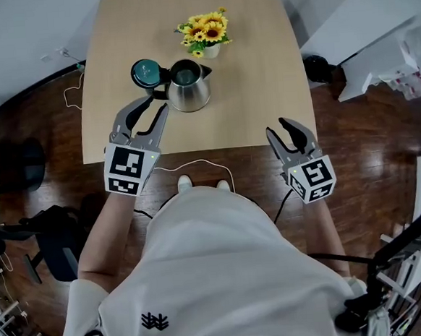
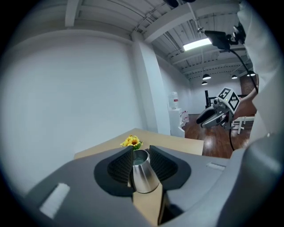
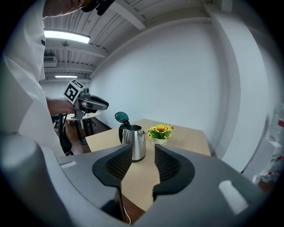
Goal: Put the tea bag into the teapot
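Here, both grippers hung empty at the near edge of the bench point(image 1: 262, 87), and the teapot point(image 1: 187, 86) stood open beyond them.
Nearest, the right gripper point(image 1: 275, 126) was off the bench's front edge, over the wooden floor point(image 1: 371, 180), its jaws partly apart with nothing between them. The left gripper point(image 1: 158, 104) was out over the bench's near left part, its jaws parted by a narrow gap and gripping nothing; the teapot showed through that gap, farther off. Just past its tips the steel teapot stood upright near the middle of the bench, its teal-lined lid point(image 1: 146, 73) flipped back to the left. Beyond it, a small white pot of sunflowers point(image 1: 205, 30) sat close behind.
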### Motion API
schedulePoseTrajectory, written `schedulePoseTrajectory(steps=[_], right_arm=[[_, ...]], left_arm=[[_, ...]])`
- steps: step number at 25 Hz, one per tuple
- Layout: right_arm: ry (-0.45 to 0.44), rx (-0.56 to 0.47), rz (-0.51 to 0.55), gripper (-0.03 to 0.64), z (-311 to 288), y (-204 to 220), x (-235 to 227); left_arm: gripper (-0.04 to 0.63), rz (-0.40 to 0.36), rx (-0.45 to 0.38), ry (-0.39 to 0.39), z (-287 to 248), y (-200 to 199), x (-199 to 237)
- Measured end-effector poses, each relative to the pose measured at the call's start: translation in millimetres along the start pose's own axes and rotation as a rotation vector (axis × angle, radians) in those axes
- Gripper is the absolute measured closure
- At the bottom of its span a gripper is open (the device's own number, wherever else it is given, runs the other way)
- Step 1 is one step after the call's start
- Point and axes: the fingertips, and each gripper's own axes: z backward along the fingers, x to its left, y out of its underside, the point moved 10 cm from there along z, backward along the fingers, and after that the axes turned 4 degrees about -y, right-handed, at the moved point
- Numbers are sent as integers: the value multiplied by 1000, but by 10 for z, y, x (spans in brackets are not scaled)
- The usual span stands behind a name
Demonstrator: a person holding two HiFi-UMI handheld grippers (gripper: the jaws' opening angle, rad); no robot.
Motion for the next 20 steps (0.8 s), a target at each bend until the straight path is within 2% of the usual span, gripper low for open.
schedulePoseTrajectory(steps=[6,12,16,20], right_arm=[[8,-21,6,462,85,-156,38],[15,-22,-19,462,120,-131,121],[-20,-40,-1,462,304,-120,437],[-85,-36,-13,462,510,63,507]], left_arm=[[494,14,11,-9,142,59,-3],[494,24,18,-5,317,116,-55],[494,34,1,-20,736,162,-220],[494,96,27,-54,1018,257,-592]])
